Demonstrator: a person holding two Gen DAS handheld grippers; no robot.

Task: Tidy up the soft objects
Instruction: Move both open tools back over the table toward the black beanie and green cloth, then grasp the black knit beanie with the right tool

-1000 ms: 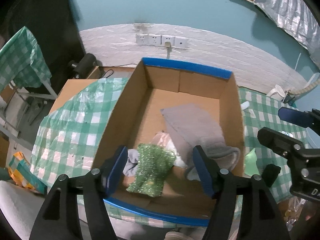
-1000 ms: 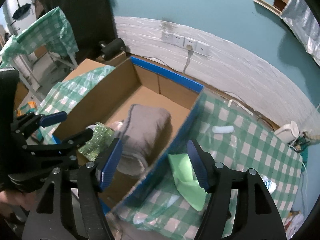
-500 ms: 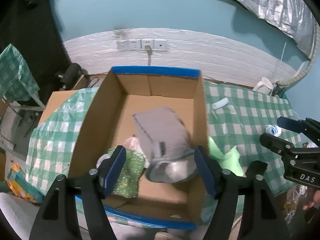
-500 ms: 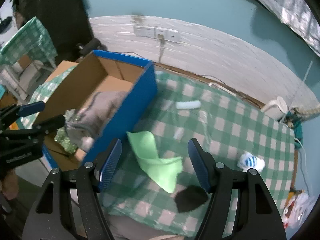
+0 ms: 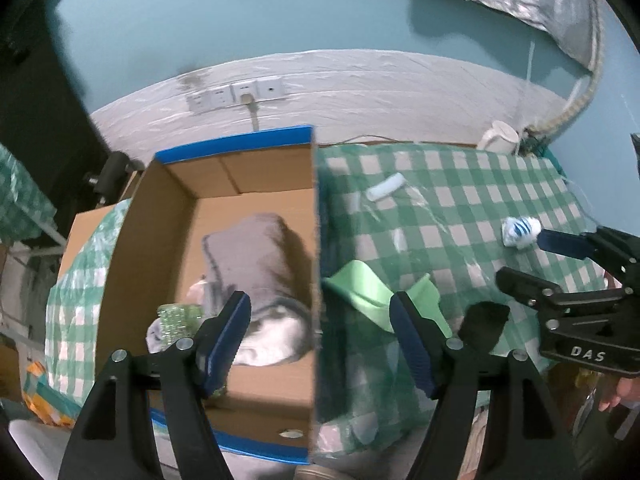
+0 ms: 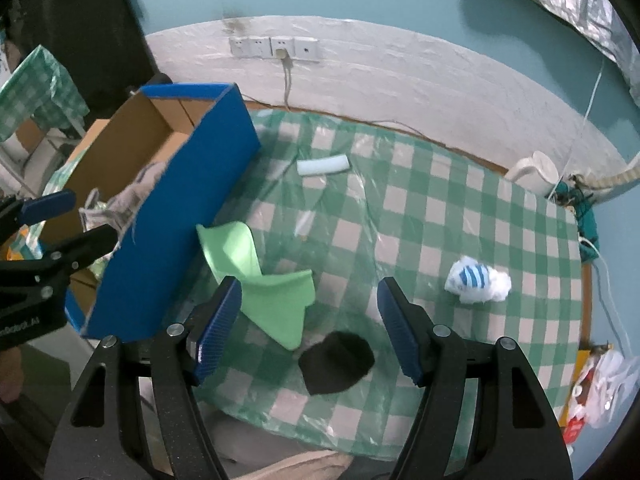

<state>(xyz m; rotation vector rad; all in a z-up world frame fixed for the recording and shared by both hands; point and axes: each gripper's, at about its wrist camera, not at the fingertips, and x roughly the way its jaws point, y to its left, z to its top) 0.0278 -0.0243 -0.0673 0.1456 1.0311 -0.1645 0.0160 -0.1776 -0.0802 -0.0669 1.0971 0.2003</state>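
Note:
A blue cardboard box (image 5: 312,248) (image 6: 192,184) stands on the left of the green checked table. Inside lie a grey folded cloth (image 5: 256,252) (image 6: 136,196) and a sparkly green item (image 5: 176,316). A light green cloth (image 5: 372,288) (image 6: 260,276) lies beside the box. A black soft item (image 6: 336,360) (image 5: 484,320) and a white-and-blue striped sock (image 6: 476,276) (image 5: 520,232) lie on the table. My left gripper (image 5: 320,340) is open above the box's right wall. My right gripper (image 6: 310,328) is open above the green cloth and black item.
A small white roll (image 6: 323,166) (image 5: 386,187) lies toward the back of the table. A white kettle (image 6: 534,172) and cables sit at the far right corner. Wall sockets (image 6: 274,47) are behind. Bags lie by the table's right edge (image 6: 600,388).
Both grippers have swung to the right, from over the box toward the open table. The black item and the striped sock have come into view. Both stay open and empty.

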